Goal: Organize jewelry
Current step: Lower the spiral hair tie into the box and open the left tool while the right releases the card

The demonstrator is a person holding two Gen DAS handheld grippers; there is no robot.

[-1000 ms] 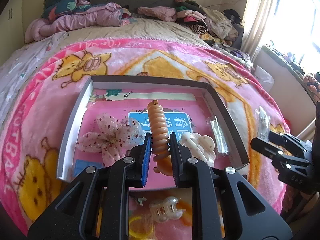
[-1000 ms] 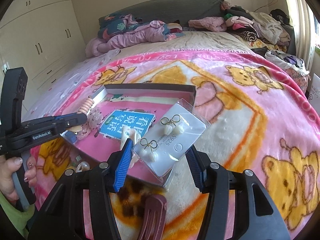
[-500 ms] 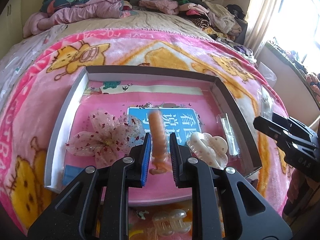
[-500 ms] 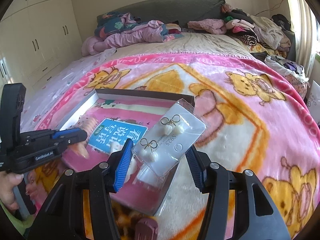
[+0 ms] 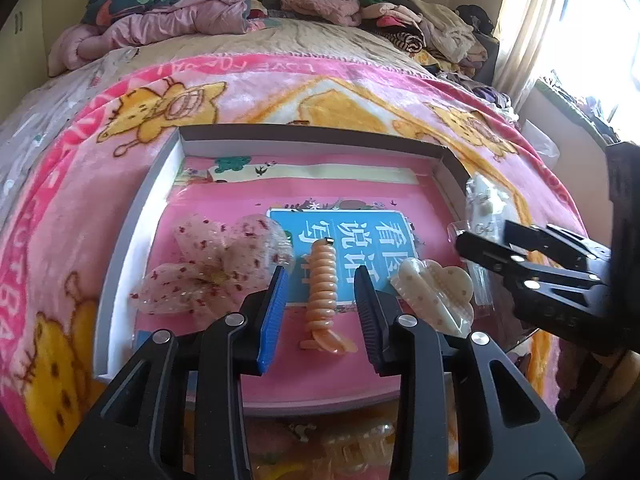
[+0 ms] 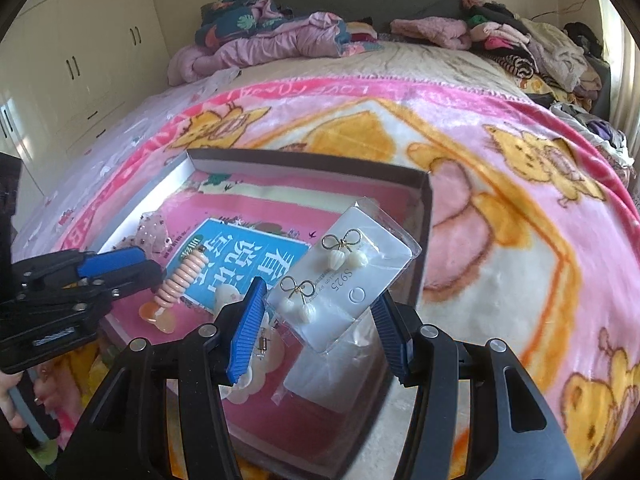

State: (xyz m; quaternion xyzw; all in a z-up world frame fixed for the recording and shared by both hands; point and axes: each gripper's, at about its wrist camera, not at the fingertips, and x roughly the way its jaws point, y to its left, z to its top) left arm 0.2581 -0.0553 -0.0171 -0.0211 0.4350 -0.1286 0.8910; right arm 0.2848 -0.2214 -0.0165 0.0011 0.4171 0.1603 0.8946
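Observation:
A shallow grey box (image 5: 144, 208) with a pink printed floor lies on the bed. An orange ribbed hair clip (image 5: 323, 292) lies on the box floor between the fingers of my left gripper (image 5: 320, 308), which is open and apart from it. A sheer dotted flower clip (image 5: 216, 268) lies to its left, a cream claw clip (image 5: 436, 292) to its right. My right gripper (image 6: 320, 320) is shut on a clear packet of bow earrings (image 6: 340, 276), held over the box's right side (image 6: 424, 240); the packet also shows in the left wrist view (image 5: 486, 208).
A pink cartoon blanket (image 6: 500, 200) covers the bed. Piled clothes (image 5: 168, 20) lie at the headboard. A pale claw clip (image 5: 360, 444) lies on the blanket in front of the box. A window with a curtain (image 5: 520, 32) is to the right. White wardrobes (image 6: 80, 60) stand to the left.
My left gripper carried the orange clip down into the box, then opened and let it go; it now lies on the floor. My right gripper moved over the box with the earring packet.

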